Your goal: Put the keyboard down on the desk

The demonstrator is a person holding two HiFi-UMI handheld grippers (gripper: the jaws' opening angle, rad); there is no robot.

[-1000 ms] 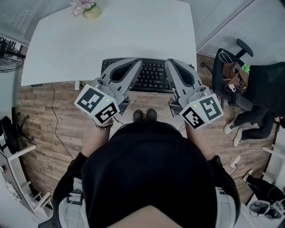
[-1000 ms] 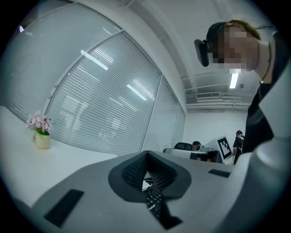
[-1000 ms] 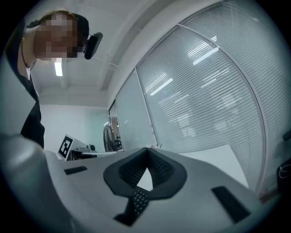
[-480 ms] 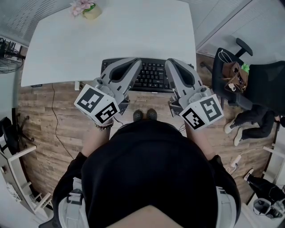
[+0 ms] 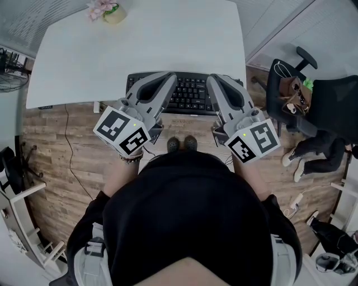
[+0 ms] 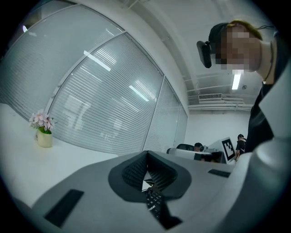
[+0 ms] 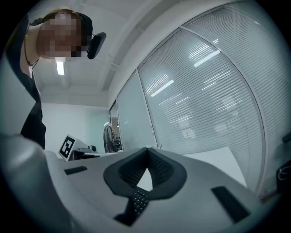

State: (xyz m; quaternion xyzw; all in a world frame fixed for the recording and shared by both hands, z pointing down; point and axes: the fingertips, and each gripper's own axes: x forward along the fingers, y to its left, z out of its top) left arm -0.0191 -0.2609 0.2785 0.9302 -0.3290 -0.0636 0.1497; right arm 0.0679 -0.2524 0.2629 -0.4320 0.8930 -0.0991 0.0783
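Now: both claws clenched on the keyboard (image 5: pixel 193 92), one per end. L claw (image 5: pixel 168 81) grasps its left part, R claw (image 5: pixel 217 81) its right part; both point level, toward the table's far edge. L gripper view: jaws closed down w/ black keys wedged in the gap betw. the pads. R gripper view: same, a strip of keys pinched low betw. the pads. Keyboard pos.: along the near edge of the white table (image 5: pixel 140 44), long side parallel to that edge, right end close to the near-right corner. Its near side appears to overhang the edge, above the wooden floor (image 5: pixel 61 162). Cannot tell whether it rests on the table top or hangs just above it. Marker cubes ride at the claws' rear, L cube (image 5: pixel 122 131) and R cube (image 5: pixel 254 139), both off the table on the person's side. Flower pot (image 5: pixel 112 11) stands at the far-left corner, well apart from the keyboard. Black office chair (image 5: pixel 313 106) stands on the floor beside the table's right edge.
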